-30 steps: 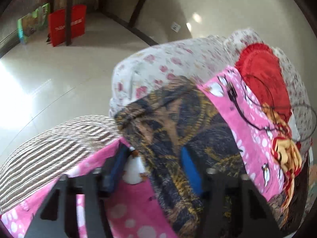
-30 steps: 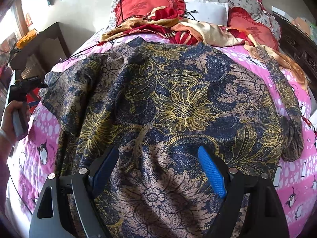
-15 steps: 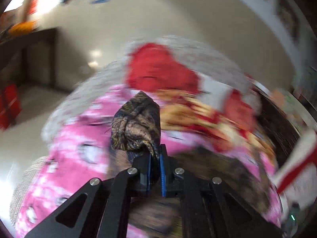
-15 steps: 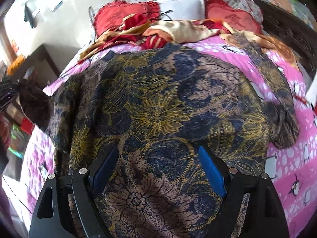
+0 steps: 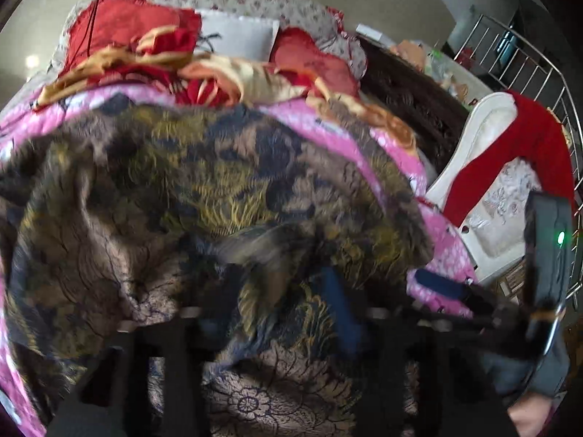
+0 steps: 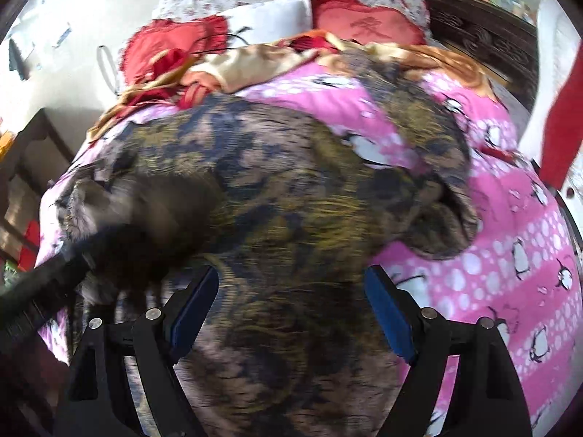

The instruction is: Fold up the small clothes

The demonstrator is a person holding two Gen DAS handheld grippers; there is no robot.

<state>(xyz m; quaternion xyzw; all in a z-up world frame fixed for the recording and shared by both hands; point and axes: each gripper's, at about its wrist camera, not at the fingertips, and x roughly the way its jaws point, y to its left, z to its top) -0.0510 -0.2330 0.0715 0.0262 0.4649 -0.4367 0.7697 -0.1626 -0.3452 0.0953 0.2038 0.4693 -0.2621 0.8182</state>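
Embroidered character on red cushion (image 6: 364,23), blurred, unreadable.

Dark floral garment (image 6: 291,218), spread on bed

Both hand-held grippers (image 5: 277,313) (image 6: 291,309) open, tilted downward
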